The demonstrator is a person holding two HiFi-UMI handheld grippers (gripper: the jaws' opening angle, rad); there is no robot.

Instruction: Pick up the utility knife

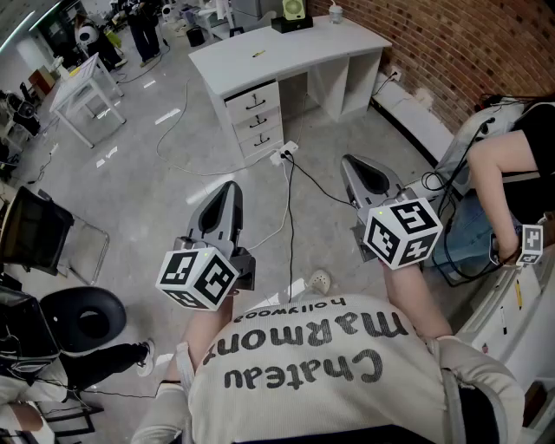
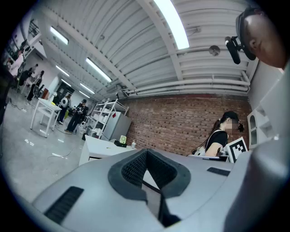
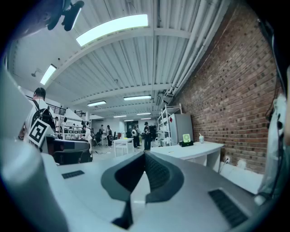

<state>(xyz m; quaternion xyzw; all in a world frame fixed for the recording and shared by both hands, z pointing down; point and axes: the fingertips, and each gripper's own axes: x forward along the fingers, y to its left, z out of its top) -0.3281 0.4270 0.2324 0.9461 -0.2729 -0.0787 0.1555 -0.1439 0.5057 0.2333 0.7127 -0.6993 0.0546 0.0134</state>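
Head view only: power strip (image 1: 287,153) (white, floor)

Rough brick wall (image 1: 451,52) — glossy floor (image 1: 156,182).

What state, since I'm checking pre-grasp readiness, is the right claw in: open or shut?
Shut. The right claw shows jaws together, nothing between.

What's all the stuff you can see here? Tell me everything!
desk: one, white, far ahead by the brick wall
gadget: one, green on black, on the desk
cup: one, white, on the desk
power strip: one, white, floor before the desk
cables: several, black and white, across the floor
chair: one, black, lower left
seated person: one, dark top, right edge
left gripper: one, grey, shut, empty
right gripper: one, grey, shut, empty
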